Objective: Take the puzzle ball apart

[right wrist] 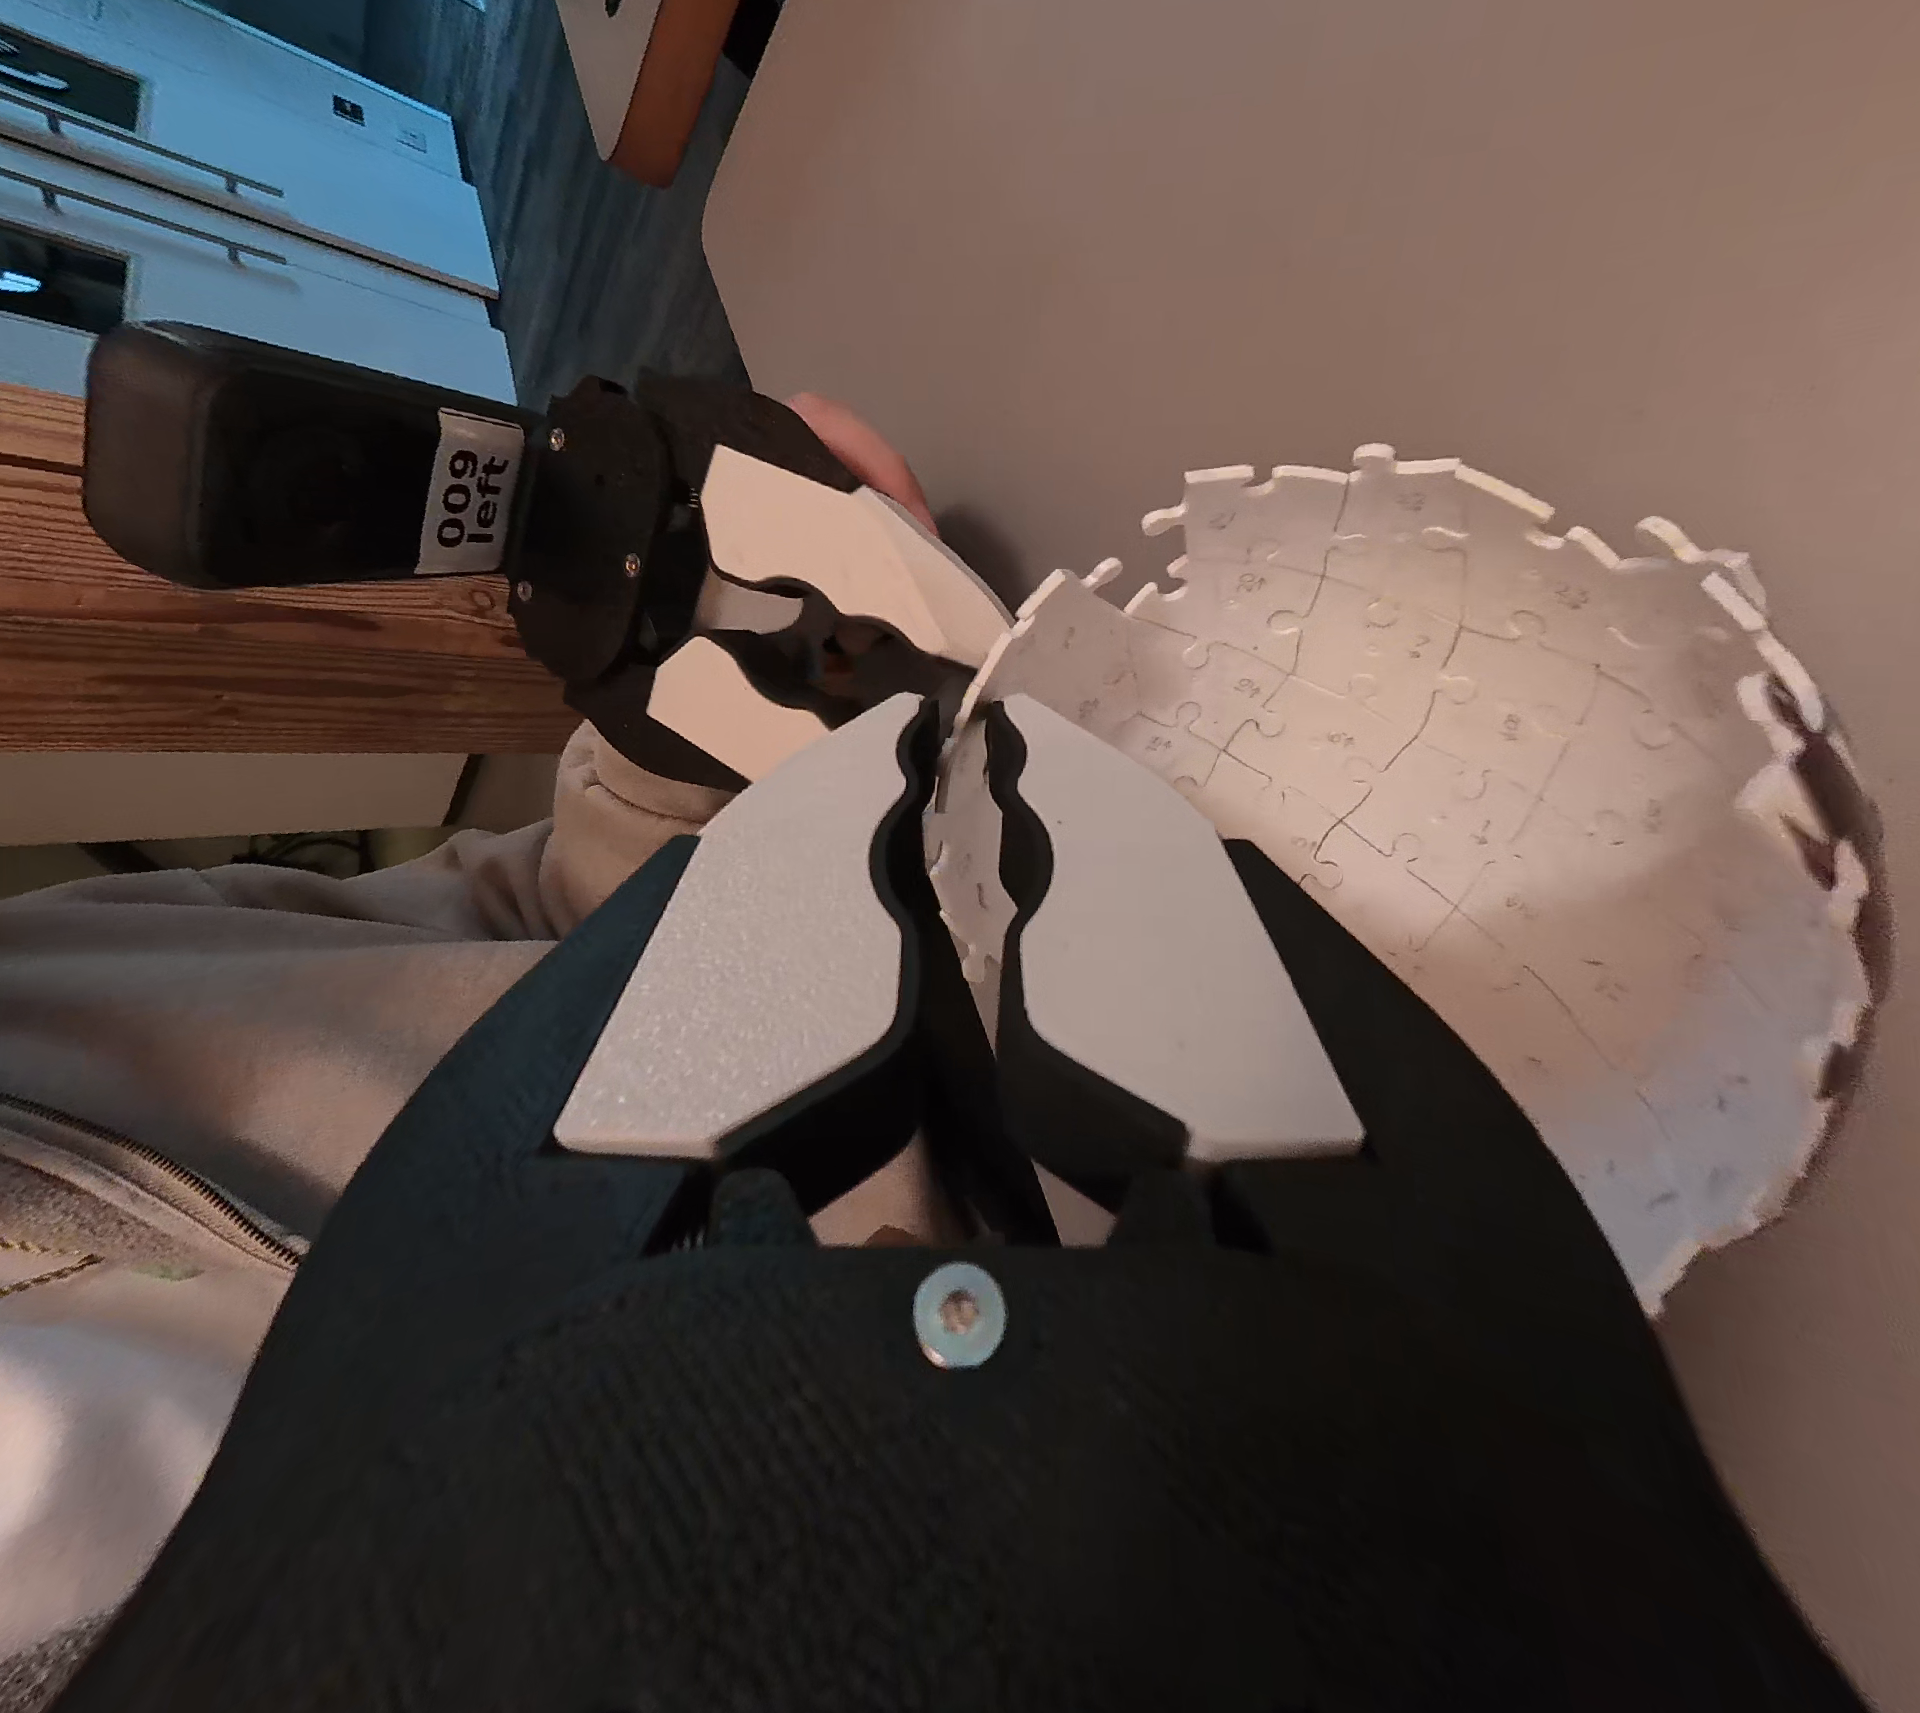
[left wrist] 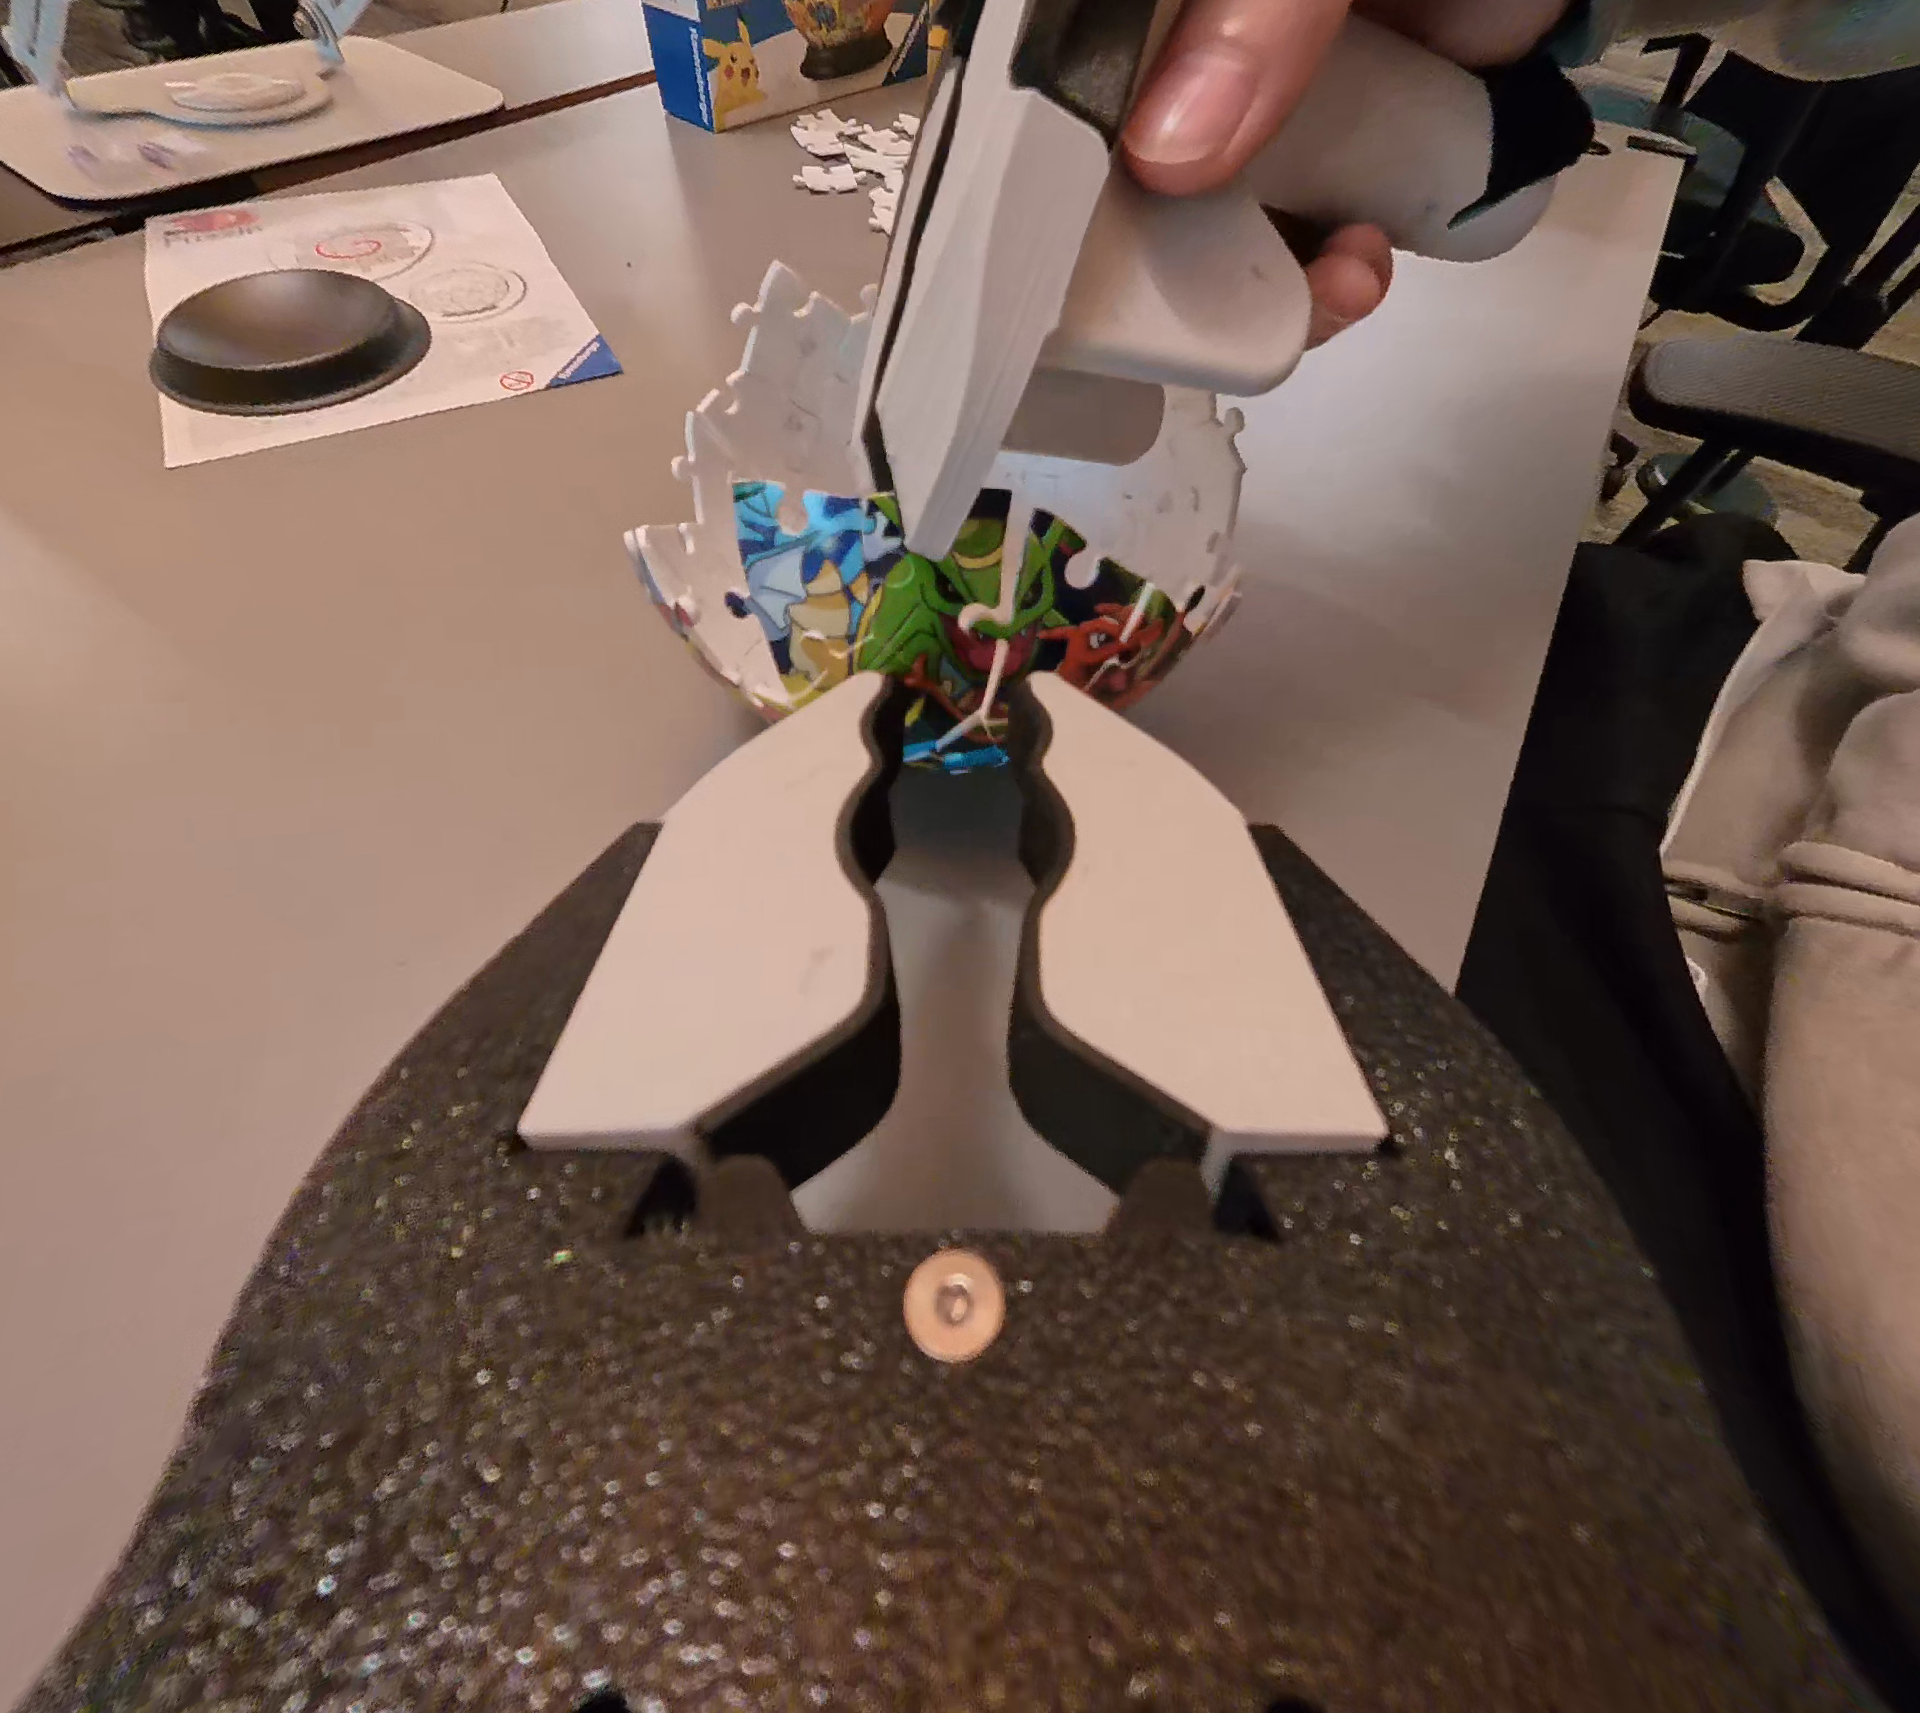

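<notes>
We had the puzzle ball (left wrist: 935,583) sitting on the worktop (left wrist: 312,624), already reduced to an open bowl of linked pieces. Our right tool (right wrist: 961,733) was pinching the near rim, one finger inside and one outside the thin shell. Our left tool (left wrist: 956,718) was spread, its tips touching the printed outer wall low down. The shell looked light, thin and springy, likely to buckle if squeezed mid-wall. We judged the jagged rim the place to grip, one piece at a time.
</notes>
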